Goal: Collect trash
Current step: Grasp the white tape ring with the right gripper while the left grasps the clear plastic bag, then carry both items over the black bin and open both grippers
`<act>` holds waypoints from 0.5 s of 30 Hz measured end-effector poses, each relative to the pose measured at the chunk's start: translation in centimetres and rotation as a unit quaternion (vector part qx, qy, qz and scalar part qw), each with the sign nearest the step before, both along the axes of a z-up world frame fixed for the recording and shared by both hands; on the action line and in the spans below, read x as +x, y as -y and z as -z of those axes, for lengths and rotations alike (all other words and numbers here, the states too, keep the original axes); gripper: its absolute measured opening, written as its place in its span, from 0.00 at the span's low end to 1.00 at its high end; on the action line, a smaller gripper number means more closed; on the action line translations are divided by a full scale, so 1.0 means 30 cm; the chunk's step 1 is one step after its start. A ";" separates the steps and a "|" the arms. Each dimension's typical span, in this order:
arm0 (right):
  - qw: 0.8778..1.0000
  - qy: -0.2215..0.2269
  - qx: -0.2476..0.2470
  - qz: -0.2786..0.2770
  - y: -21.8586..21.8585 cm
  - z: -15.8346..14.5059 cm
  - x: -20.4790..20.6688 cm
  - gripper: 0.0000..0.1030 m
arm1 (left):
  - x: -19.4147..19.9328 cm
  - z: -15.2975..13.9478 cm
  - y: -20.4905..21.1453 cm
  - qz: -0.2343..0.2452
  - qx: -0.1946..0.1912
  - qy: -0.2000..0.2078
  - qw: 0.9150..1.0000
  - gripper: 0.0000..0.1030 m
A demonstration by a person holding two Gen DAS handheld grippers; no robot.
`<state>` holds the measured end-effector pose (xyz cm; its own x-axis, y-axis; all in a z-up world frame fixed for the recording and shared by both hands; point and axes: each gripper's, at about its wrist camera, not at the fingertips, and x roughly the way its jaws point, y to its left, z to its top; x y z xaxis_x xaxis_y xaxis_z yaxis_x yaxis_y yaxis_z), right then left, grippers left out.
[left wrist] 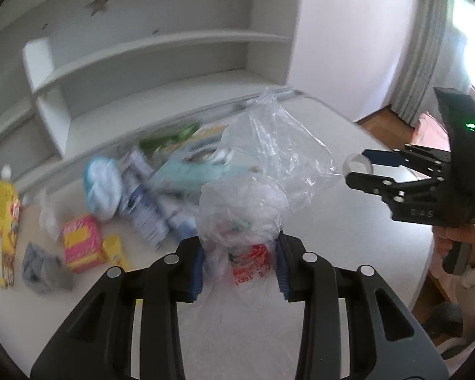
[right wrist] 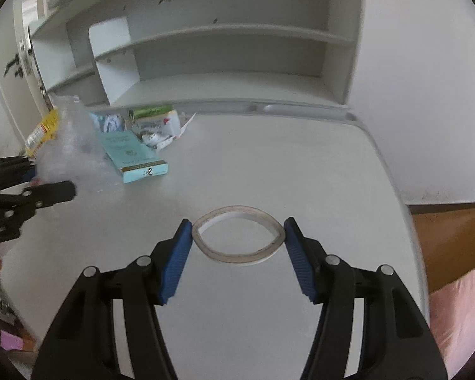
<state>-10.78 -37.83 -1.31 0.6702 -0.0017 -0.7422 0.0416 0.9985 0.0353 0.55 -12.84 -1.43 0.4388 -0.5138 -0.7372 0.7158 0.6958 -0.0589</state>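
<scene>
This looks like a bedroom in a home, maybe a child's room. A white counter (right wrist: 269,164) with round corners stands against a pale wall (left wrist: 348,47). Behind it rises a white shelf unit (right wrist: 224,34) with small star stickers (left wrist: 98,2) on its back. The floor (right wrist: 452,240) is brown wood. A striped curtain (left wrist: 427,53) hangs by a bright window on one side. Something soft and pink, like a bed cover (right wrist: 459,304), shows at the edge of the counter. Home things lie in a pile on the counter: a light blue box (right wrist: 133,155), a yellow snack packet (left wrist: 1,231), a pink packet (left wrist: 82,243) and a clear plastic bag (left wrist: 269,164).
</scene>
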 end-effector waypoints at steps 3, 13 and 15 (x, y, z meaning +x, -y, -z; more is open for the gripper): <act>0.999 0.018 0.011 0.032 0.077 -0.050 -0.144 0.57 | -0.034 -0.048 0.099 0.035 -0.013 0.011 0.999 0.34; 0.961 0.060 0.034 0.269 0.581 -0.112 -0.795 0.57 | -0.519 -0.106 0.716 0.306 -0.036 -0.012 0.951 0.34; 0.946 0.040 0.052 0.316 0.703 -0.029 -0.904 0.57 | -0.666 -0.042 0.833 0.366 -0.018 -0.031 0.930 0.34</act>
<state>-37.91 -58.93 -0.44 0.6130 -0.3510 -0.7078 0.6230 0.7657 0.1598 -19.44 -37.84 -0.18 -0.0802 -0.6830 -0.7260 0.9913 0.0213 -0.1296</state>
